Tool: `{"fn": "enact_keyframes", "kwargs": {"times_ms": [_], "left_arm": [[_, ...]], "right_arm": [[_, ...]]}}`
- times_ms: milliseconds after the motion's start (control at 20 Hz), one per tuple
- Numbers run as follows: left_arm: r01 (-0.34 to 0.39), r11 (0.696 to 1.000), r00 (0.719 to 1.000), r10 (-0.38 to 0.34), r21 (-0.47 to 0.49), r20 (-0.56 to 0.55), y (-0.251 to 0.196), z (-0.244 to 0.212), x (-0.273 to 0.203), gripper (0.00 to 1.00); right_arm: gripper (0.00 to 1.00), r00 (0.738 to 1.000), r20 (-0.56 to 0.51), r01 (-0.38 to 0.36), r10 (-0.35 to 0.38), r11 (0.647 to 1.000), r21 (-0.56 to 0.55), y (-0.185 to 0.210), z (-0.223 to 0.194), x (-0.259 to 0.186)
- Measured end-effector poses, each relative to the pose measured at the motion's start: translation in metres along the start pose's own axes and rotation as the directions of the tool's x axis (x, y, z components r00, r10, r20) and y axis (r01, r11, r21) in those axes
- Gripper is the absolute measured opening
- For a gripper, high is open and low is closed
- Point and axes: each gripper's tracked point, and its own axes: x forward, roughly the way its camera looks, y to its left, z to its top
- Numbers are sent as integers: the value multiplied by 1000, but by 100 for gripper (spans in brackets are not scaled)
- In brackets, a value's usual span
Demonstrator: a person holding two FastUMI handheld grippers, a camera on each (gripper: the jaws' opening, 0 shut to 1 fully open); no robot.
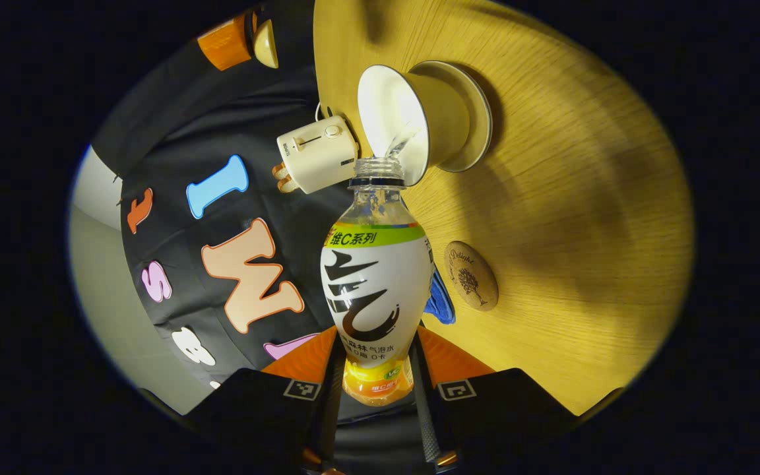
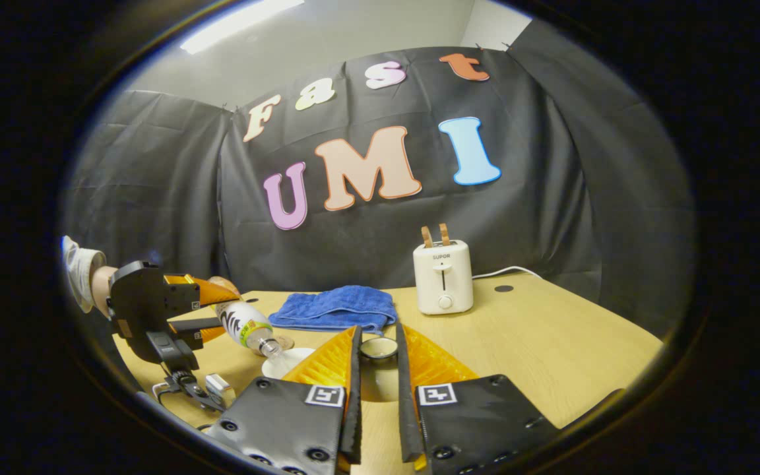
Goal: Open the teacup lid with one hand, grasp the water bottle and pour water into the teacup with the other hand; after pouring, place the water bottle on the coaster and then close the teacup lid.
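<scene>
Fingers of our left gripper point(image 1: 377, 389) clamp the water bottle point(image 1: 377, 290) at its lower body, long axis running toward 12 o'clock, its open mouth at the teacup point(image 1: 413, 122) rim, with water spilling in. We judge pouring is underway. Next, the coaster point(image 1: 471, 275) lies on the table at 3 o'clock, just beside the bottle. Our right gripper point(image 2: 378, 363) pinches the teacup lid point(image 2: 379, 348), held clear above the table.
</scene>
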Motion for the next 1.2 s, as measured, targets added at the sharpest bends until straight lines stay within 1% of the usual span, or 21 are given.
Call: {"fn": "enact_keyframes", "kwargs": {"times_ms": [350,450,650,850,950,1000,1200], "left_arm": [[-20,994,1000,21,107,-3,10,-1,0,49],[-24,990,1000,25,140,-6,15,0,-1,49],[-33,976,999,37,213,-12,32,-2,1,49],[-48,961,998,55,271,-17,45,-3,-1,49],[-52,955,998,59,291,-18,50,-3,-3,49],[-52,953,998,60,297,-19,52,-3,-4,49],[-54,949,998,62,311,-14,51,1,-3,50]], "right_arm": [[25,1000,4,-5,5,1000,-4,1,2,-1],[27,1000,4,-6,6,1000,-4,3,3,-2],[28,1000,2,-12,12,1000,-7,4,2,-2],[25,1000,-1,-16,16,1000,-10,6,1,-2],[25,1000,-3,-17,17,1000,-10,6,1,-2],[28,1000,-4,-18,18,1000,-11,6,1,-2],[26,1000,-3,-18,18,1000,-16,7,2,-2]]}}
